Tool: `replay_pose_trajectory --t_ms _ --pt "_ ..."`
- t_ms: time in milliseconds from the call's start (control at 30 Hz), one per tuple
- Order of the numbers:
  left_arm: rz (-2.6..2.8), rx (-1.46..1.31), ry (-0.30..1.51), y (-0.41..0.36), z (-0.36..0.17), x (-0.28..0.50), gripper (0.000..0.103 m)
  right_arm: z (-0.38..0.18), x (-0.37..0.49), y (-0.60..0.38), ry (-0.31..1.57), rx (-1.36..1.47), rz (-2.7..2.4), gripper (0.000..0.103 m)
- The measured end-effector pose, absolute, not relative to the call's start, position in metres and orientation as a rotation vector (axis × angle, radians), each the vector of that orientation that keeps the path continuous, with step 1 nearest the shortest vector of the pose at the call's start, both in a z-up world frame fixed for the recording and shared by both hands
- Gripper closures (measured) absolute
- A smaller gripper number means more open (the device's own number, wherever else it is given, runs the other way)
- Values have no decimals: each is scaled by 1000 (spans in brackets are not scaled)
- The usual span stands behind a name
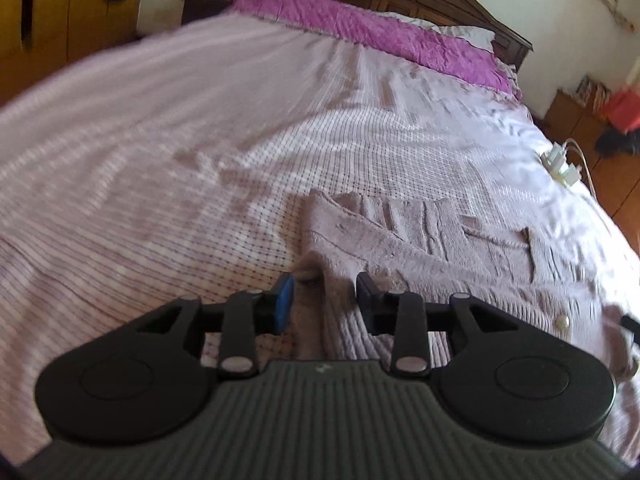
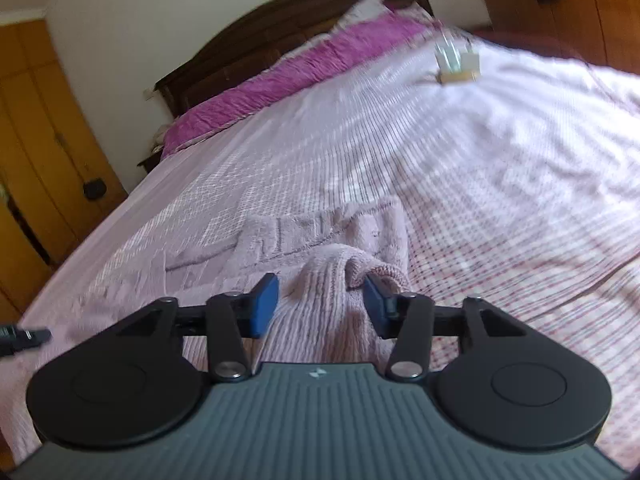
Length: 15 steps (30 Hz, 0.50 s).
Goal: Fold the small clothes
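A small pale pink knitted cardigan (image 1: 420, 240) lies spread on the bed (image 1: 160, 140), whose checked pink-and-white sheet covers most of both views. In the left wrist view the garment runs from the centre toward 3 o'clock, with a round pale button (image 1: 562, 322) showing on its near edge at about 4 o'clock.

The left tool (image 1: 325, 294) has its jaws apart. A fold of the knit, a cuff-like end, stands in the gap between them; the blue pads (image 1: 285, 300) do not press on it, though the cloth sits just beside the left-hand pad.

In the right wrist view the cardigan (image 2: 320, 240) lies at the centre, with a sleeve running from the tool up to a rolled cuff (image 2: 372, 266) at about 1 o'clock of the gap. The right tool (image 2: 322, 306) also has its jaws apart, wider than the sleeve lying between them. The right-hand pad sits at the cuff's edge; whether it touches cannot be told.

At 12 o'clock a purple quilted cover (image 1: 360, 28) lies across the head of the bed, in front of a dark wooden headboard (image 2: 280, 32). A small white plug with a cable (image 1: 560, 164) rests on the sheet near the bed's edge, well apart from the cardigan. Wooden wardrobes (image 2: 40, 128) stand at 9 o'clock in the right wrist view.
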<state>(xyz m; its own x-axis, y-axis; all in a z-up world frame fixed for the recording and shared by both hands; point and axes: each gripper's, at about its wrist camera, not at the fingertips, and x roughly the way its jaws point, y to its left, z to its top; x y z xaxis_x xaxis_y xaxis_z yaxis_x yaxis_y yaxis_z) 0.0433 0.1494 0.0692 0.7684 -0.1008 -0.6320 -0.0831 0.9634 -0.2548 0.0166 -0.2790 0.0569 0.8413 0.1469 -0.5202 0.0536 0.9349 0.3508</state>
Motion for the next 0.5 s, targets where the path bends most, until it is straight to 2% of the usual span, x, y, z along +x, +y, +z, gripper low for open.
replay_pose_trajectory --t_ms 133,267,500 --pt "-21 -196 672 138 82 26 63 71 -6 -264 547 224 68 45" --pt "-69 -124 647 120 91 15 51 81 -20 -238 530 88 106 45" --pt "-142 -90 676 95 85 16 50 76 -23 -199 548 -43 218 45"
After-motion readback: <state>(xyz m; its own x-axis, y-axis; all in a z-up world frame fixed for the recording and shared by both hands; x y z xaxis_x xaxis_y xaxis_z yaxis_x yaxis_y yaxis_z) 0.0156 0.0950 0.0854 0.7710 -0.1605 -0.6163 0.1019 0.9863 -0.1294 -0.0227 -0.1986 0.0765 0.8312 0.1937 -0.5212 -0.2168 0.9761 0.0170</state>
